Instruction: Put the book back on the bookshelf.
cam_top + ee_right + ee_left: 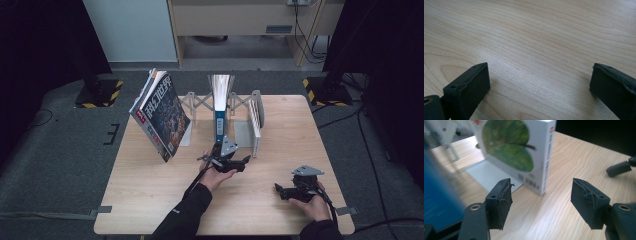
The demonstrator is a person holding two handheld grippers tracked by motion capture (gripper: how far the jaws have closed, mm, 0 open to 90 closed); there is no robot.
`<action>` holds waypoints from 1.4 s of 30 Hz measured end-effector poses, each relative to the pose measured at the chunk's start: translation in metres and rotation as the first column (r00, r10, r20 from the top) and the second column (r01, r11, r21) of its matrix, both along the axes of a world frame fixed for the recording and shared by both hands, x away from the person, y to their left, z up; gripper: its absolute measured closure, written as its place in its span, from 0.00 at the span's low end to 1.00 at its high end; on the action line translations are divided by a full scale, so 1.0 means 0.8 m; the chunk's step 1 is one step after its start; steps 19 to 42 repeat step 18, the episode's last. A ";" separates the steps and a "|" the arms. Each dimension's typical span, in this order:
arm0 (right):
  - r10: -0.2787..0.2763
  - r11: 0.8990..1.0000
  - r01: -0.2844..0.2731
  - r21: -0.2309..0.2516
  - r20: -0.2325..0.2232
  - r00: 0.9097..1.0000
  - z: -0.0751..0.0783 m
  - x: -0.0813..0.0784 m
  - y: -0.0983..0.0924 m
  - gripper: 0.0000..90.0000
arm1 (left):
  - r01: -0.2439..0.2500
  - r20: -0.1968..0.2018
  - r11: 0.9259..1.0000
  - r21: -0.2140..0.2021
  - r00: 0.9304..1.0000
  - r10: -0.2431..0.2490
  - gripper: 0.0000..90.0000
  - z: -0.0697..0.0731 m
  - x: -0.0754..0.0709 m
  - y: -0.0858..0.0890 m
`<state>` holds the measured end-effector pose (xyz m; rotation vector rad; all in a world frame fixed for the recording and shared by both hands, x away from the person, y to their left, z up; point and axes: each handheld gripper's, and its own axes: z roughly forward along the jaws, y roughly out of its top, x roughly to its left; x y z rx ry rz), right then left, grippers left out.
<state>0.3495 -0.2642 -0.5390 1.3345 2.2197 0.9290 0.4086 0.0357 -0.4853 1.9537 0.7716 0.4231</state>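
Books occupy the metal expanding rack (247,107) at the far edge of the table (150,210): a blue-spined book (219,125) stands upright in the middle slot, and a white book with a green leaf cover (255,122) stands upright at the rack's right end. A stack of magazines (161,116) leans steeply at the rack's left end, not yet upright; judged as the work left.

Left gripper (235,163) sits just in front of the rack, at about six o'clock from the blue-spined book. In the left gripper view its jaws stand apart with nothing between them; the blue-spined book (439,195) is a blur at nine o'clock, and the white book (524,152) stands ahead at twelve o'clock, clear of the pads. Judgement: the blue-spined book has been set in place and let go.

Right gripper (280,190) rests low near the table's near right corner, at about four o'clock from the left gripper, well apart from the rack. Its jaws are spread wide over bare wood, holding nothing.
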 end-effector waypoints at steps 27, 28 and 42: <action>-0.003 1.000 0.003 0.001 0.000 1.000 0.000 0.000 0.000 0.04 | -0.017 -0.155 0.998 0.065 0.988 0.027 0.26 -0.029 -0.045 0.109; -0.003 1.000 0.003 0.001 0.000 1.000 0.000 0.000 0.000 0.04 | -0.017 -0.155 0.998 0.065 0.988 0.027 0.26 -0.029 -0.045 0.109; -0.003 1.000 0.003 0.001 0.000 1.000 0.000 0.000 0.000 0.04 | -0.017 -0.155 0.998 0.065 0.988 0.027 0.26 -0.029 -0.045 0.109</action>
